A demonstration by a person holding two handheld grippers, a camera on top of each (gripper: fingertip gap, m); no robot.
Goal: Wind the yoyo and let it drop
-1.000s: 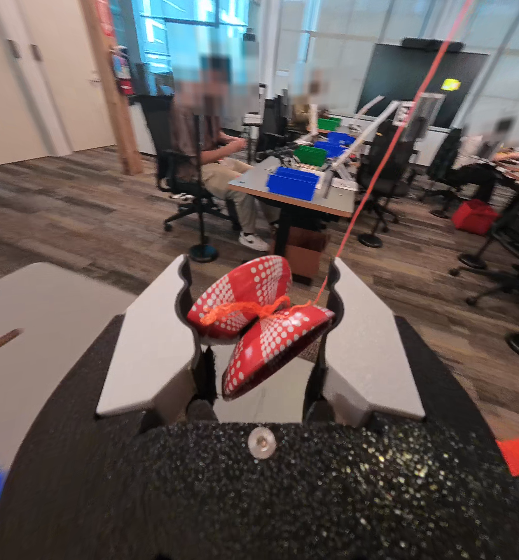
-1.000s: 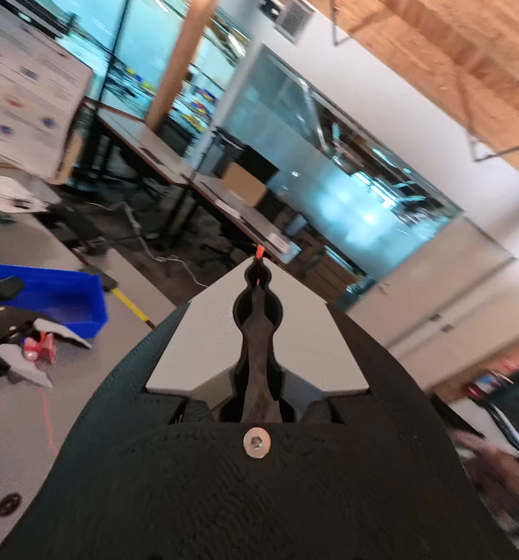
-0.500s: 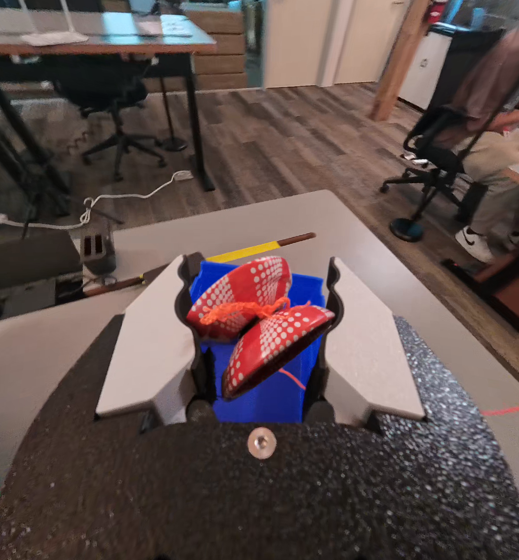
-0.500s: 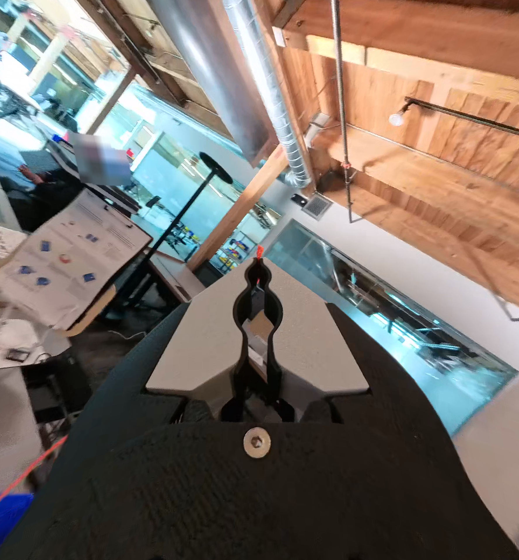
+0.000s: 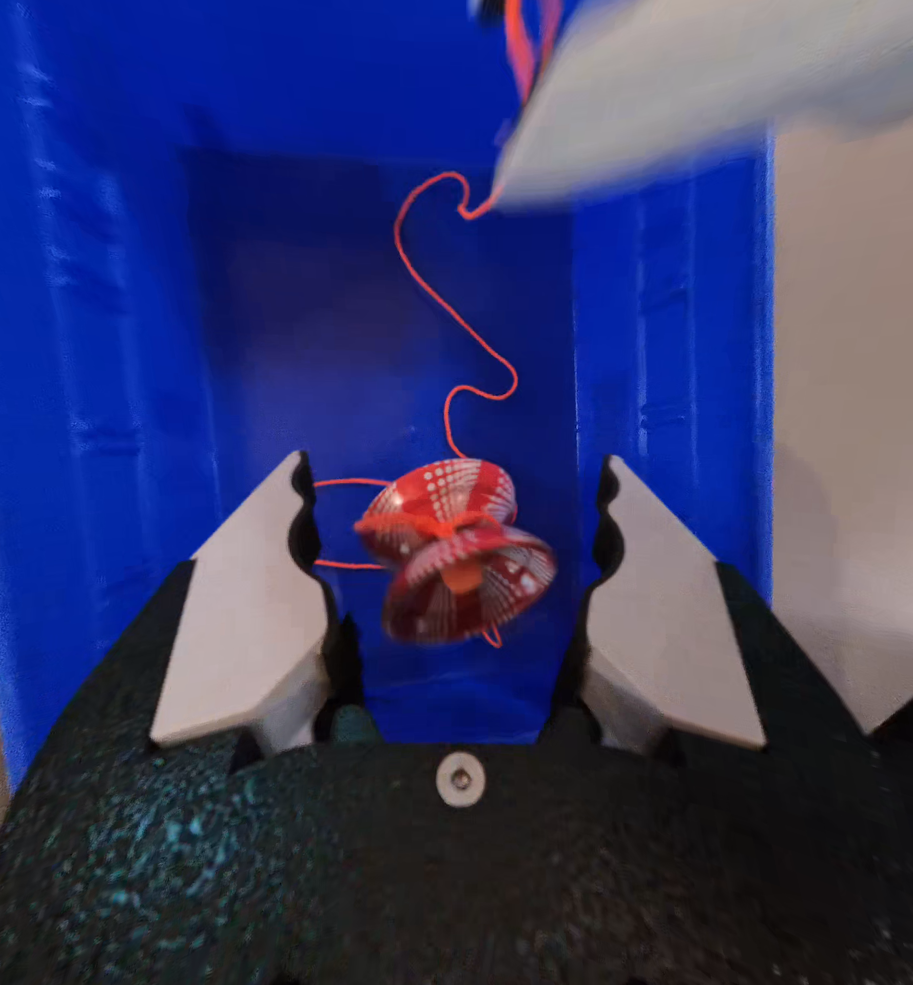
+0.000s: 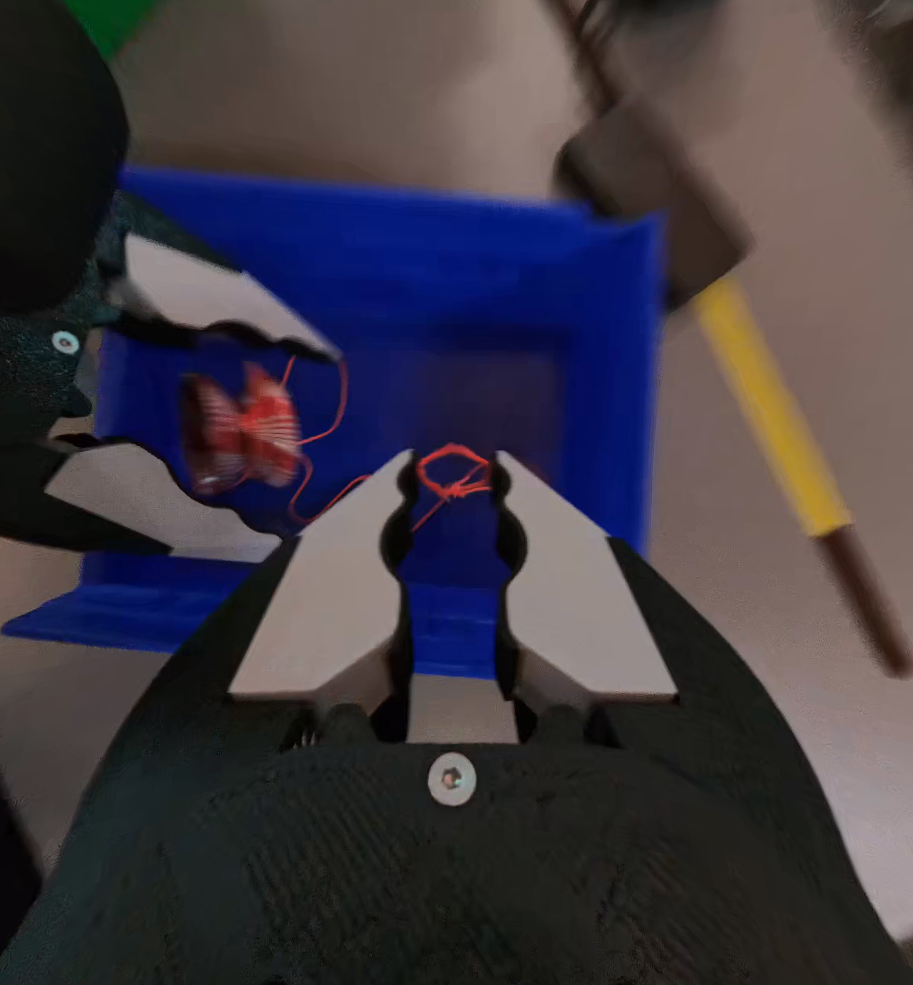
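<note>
The red yoyo (image 5: 459, 549) with white dots is loose and blurred between the wide-apart fingers of my left gripper (image 5: 454, 459), inside the blue bin (image 5: 123, 373). Its orange string (image 5: 443, 298) curls slack up to a blurred grey finger (image 5: 656, 106) of the right gripper. In the right wrist view my right gripper (image 6: 453, 454) is above the bin (image 6: 443, 256) with its jaws apart. The string's knotted loop (image 6: 451, 474) lies between the tips. The left gripper (image 6: 305, 442) stands open at the left around the blurred yoyo (image 6: 241, 426).
The bin sits on a light grey table (image 6: 337, 90). A yellow and brown rod (image 6: 774, 416) with a dark block (image 6: 656, 213) at its far end lies right of the bin. A green object (image 6: 107, 16) shows at the top left.
Both grippers have swung down over the blue bin. The left gripper has opened and let the yoyo go. The right gripper has opened off the string, which now lies slack.
</note>
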